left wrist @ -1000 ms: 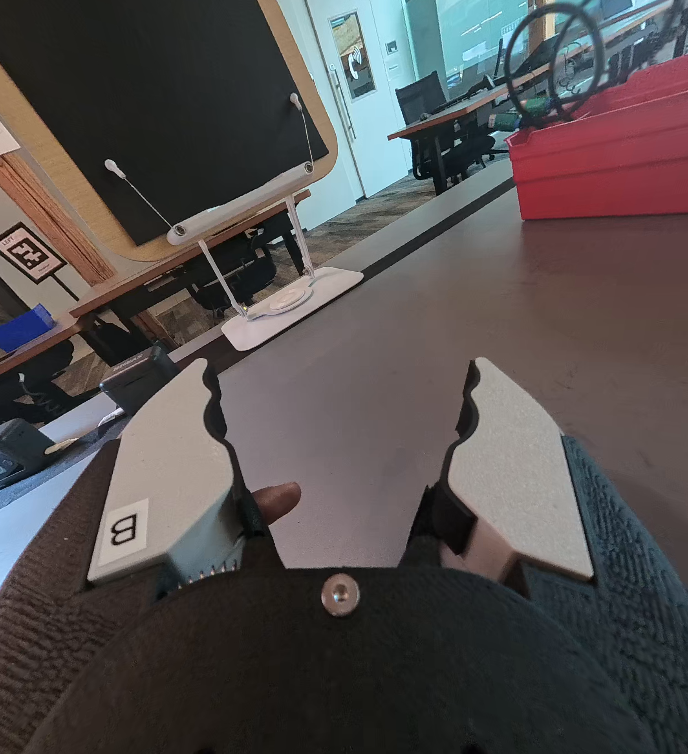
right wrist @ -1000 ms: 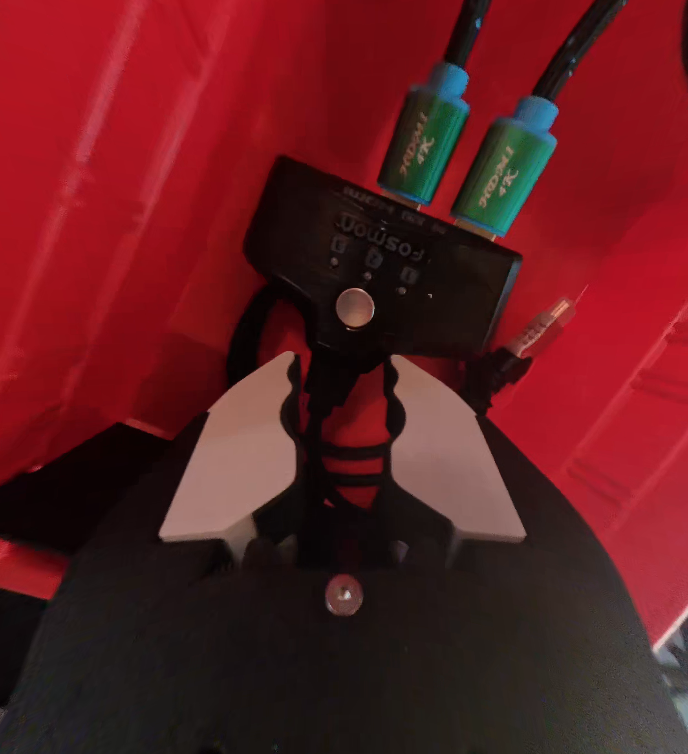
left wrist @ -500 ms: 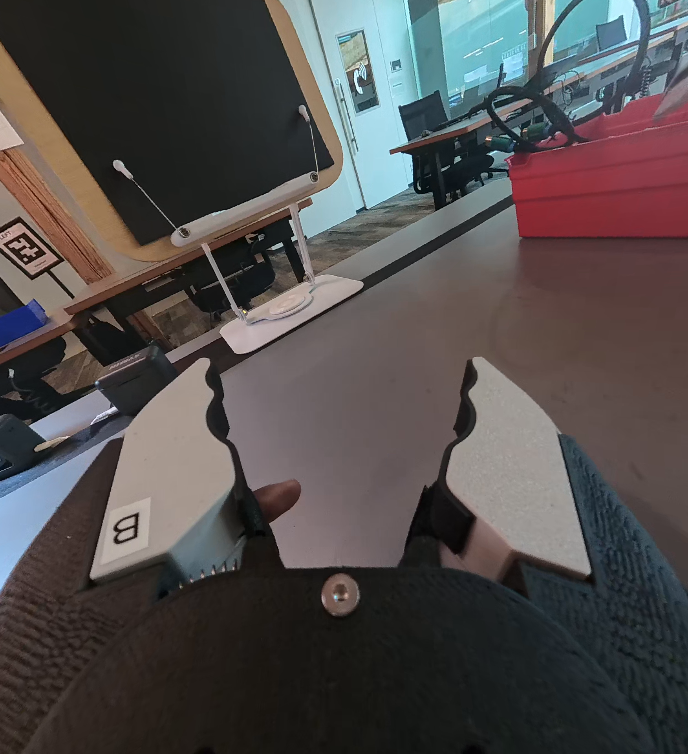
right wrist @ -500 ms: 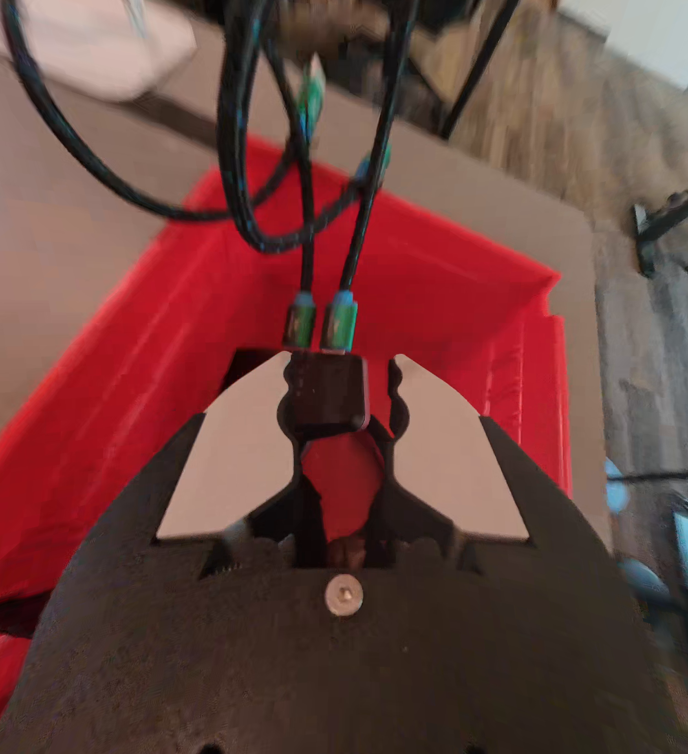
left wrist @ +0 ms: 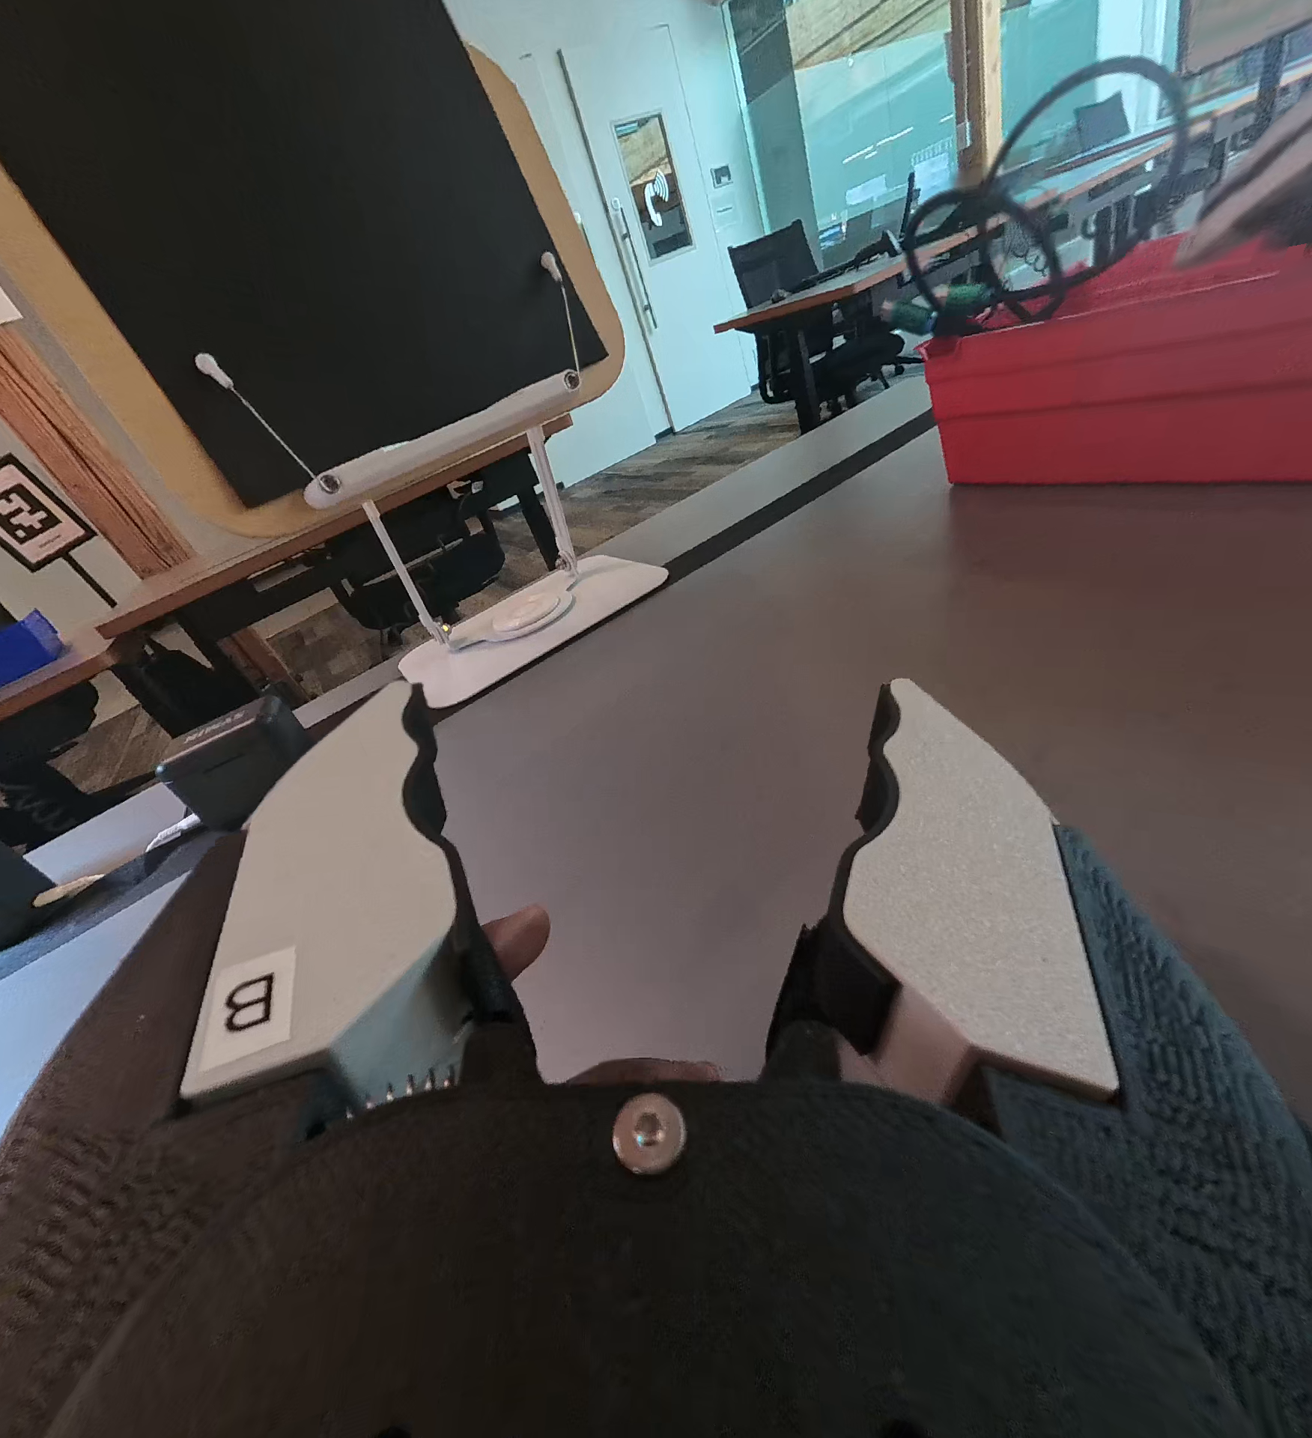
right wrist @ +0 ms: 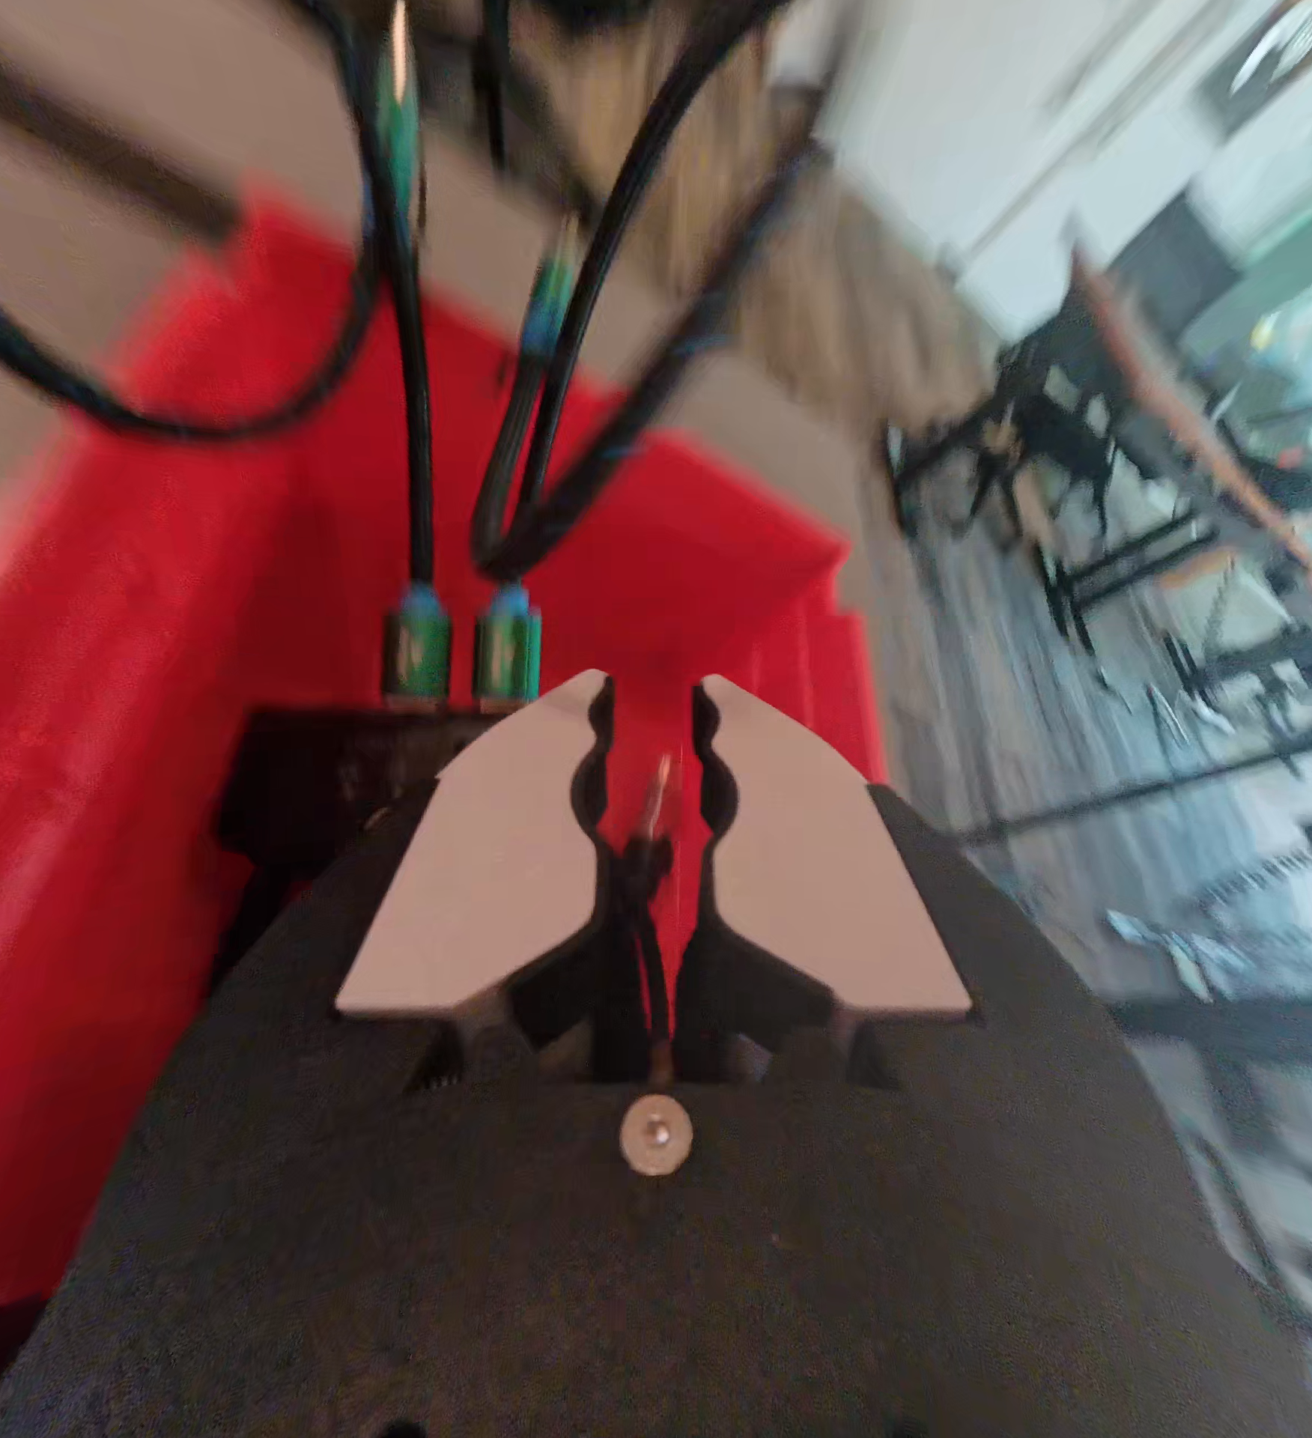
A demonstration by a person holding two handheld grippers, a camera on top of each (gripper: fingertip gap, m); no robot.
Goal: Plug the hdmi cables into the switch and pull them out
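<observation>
- Right tongs [right wrist: 653, 685]: pinched to a narrow slit, with a thin black lead [right wrist: 647, 825] running up between the fingers. They look clamped on that lead, not on the box itself.
- Switch [right wrist: 310, 770]: a small black box just left of the right tongs, half hidden behind the left finger, over the red bin [right wrist: 131, 622]. The view is badly blurred.
- Two green plugs [right wrist: 415, 654] [right wrist: 509, 650] are seated side by side in the far edge of the switch. Their braided black cables [right wrist: 419, 389] loop up and out of frame.
- Left tongs [left wrist: 647, 692]: spread wide and empty, low over the dark table [left wrist: 948, 778], well apart from the bin. A fingertip shows behind the left finger.
- Risk: if only the thin lead carries the switch, the box can swing or twist and strain the lead's joint.
- Risk: nothing braces the switch, so pulling a plug would likely drag the box along rather than free it.
- Risk: the loose loops could snag on the bin rim.
- Writing: there is a letter sticker on the left tongs' finger, a square-code sign [left wrist: 15, 513] on the wall, a printed sheet at the far left edge, and lettering on a black case [left wrist: 233, 747]. The marks on the plugs are too blurred to read.
</observation>
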